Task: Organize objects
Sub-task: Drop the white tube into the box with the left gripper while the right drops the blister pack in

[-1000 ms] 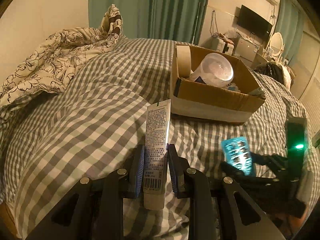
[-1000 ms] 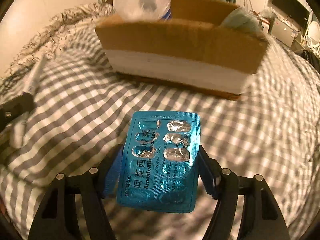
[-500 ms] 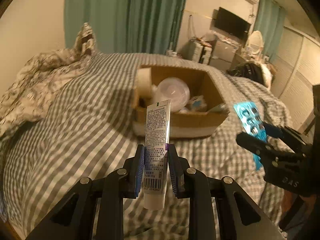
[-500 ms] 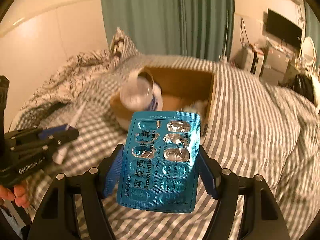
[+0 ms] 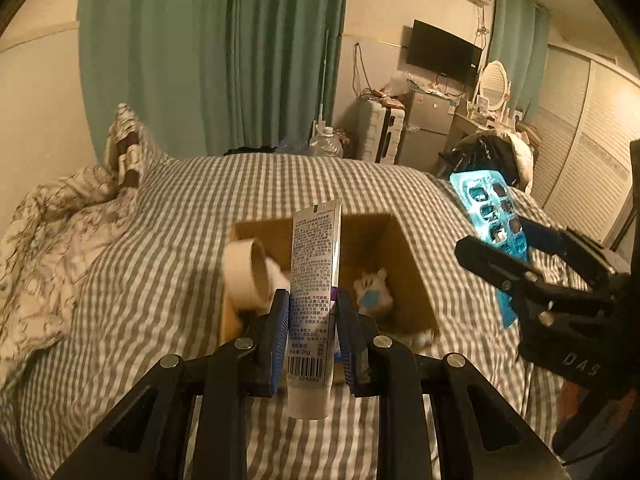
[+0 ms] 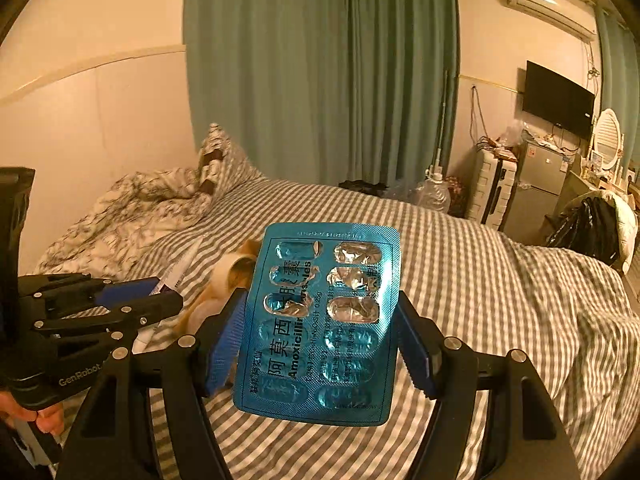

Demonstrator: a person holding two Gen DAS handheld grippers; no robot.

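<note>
My left gripper [image 5: 313, 332] clamps upright white tube [image 5: 315, 280] above open cardboard box [image 5: 404, 256]; right gripper [image 6: 320, 340] grips blue foil blister pack [image 6: 320, 320] (2 columns).

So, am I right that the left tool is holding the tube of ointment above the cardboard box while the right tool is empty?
Not quite: the right tool is not empty; the right wrist view shows it shut on a blue blister pack. The rest holds: the left tool holds the tube of ointment above the cardboard box.

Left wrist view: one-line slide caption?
Left claw grips an upright ointment tube above the open cardboard box; right claw holds a blue blister pack.
</note>
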